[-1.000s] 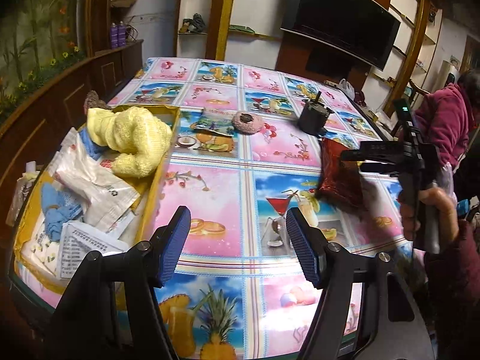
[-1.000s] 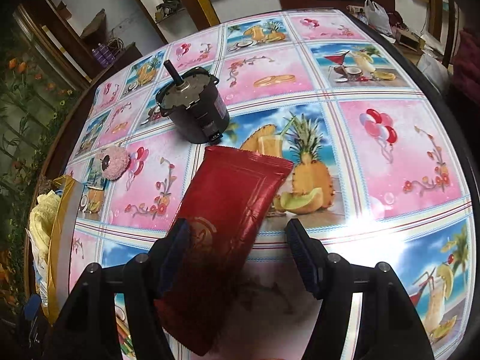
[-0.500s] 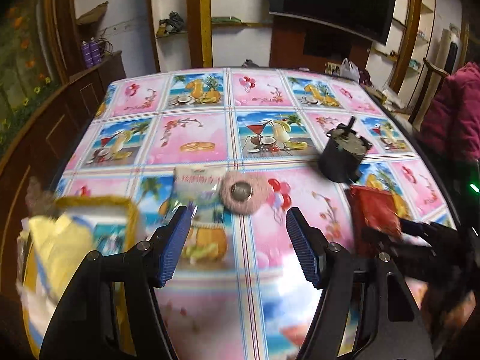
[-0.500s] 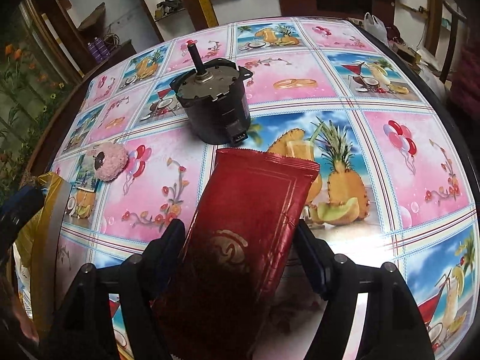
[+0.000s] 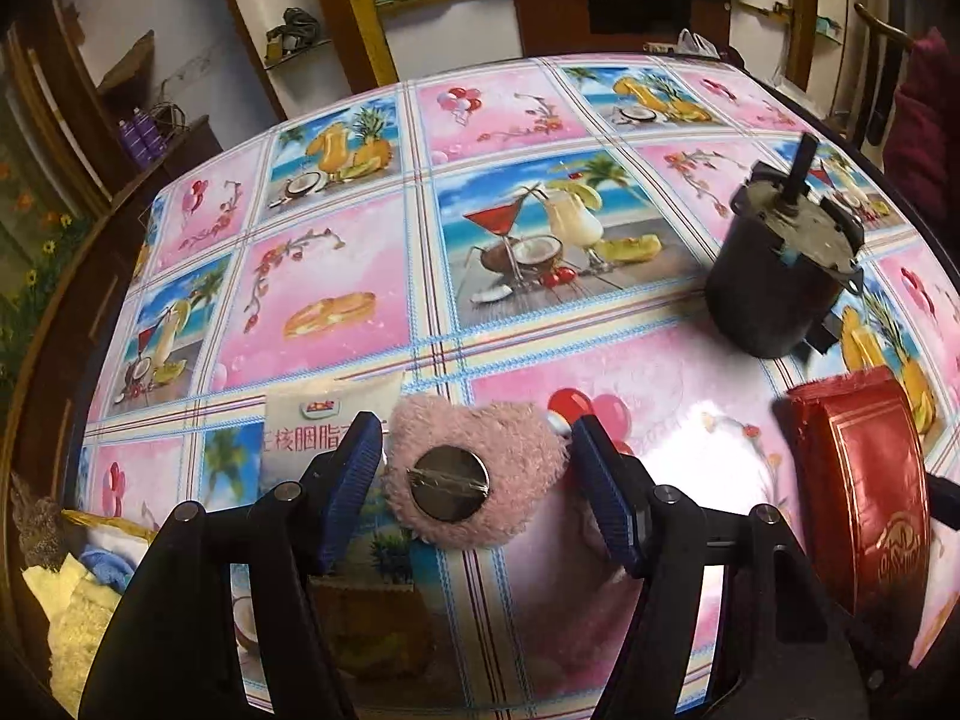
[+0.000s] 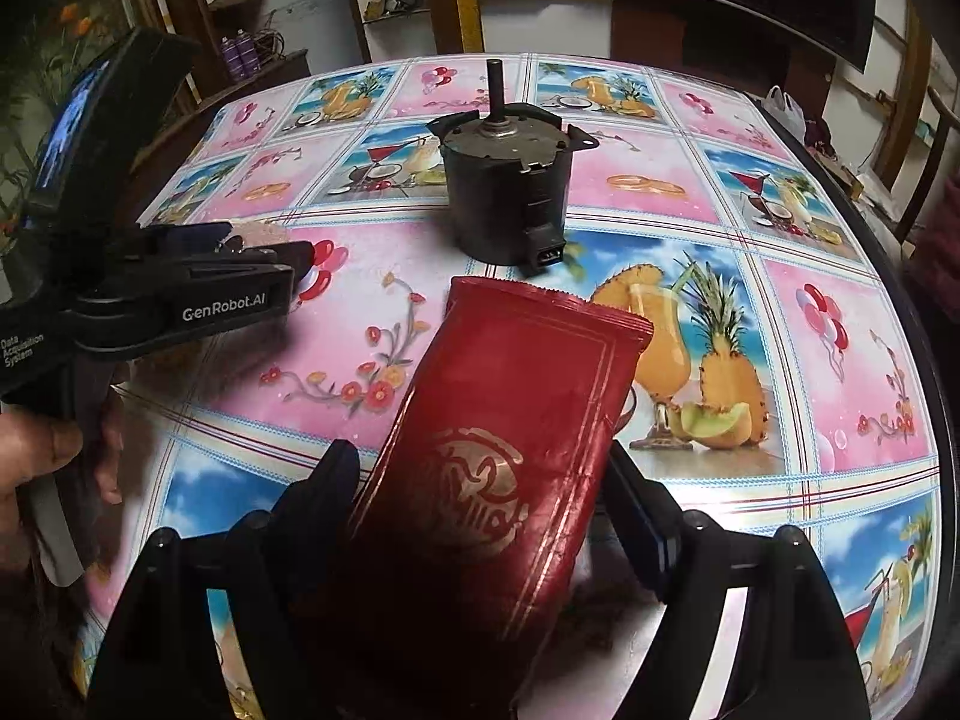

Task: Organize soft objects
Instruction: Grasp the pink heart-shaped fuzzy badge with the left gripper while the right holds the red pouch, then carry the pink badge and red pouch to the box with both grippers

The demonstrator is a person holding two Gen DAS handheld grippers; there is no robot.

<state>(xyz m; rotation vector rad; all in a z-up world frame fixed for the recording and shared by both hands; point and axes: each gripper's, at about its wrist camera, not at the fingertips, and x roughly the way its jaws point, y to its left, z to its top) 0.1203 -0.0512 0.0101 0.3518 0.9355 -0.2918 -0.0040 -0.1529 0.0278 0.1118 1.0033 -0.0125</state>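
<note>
A pink fluffy pad [image 5: 474,471] with a round metal pin back lies on the table between the fingers of my open left gripper [image 5: 477,492]; the fingers stand on either side and do not press it. A white snack packet [image 5: 312,432] lies partly under the pad's left side. A red foil pouch [image 6: 498,456] lies between the fingers of my open right gripper [image 6: 480,510]; it also shows in the left wrist view [image 5: 864,480]. The left gripper [image 6: 258,264] appears in the right wrist view at the left.
A black motor with a shaft [image 5: 780,276] stands on the table behind the pouch, also in the right wrist view [image 6: 504,192]. A yellow-rimmed basket [image 5: 108,525] with a yellow towel [image 5: 78,630] and blue cloth sits at the lower left. The table [image 5: 336,276] has a colourful printed cover.
My left gripper has swung from the basket side to the pink pad and closed in around it. My right gripper has moved forward so the red pouch sits deeper between its fingers.
</note>
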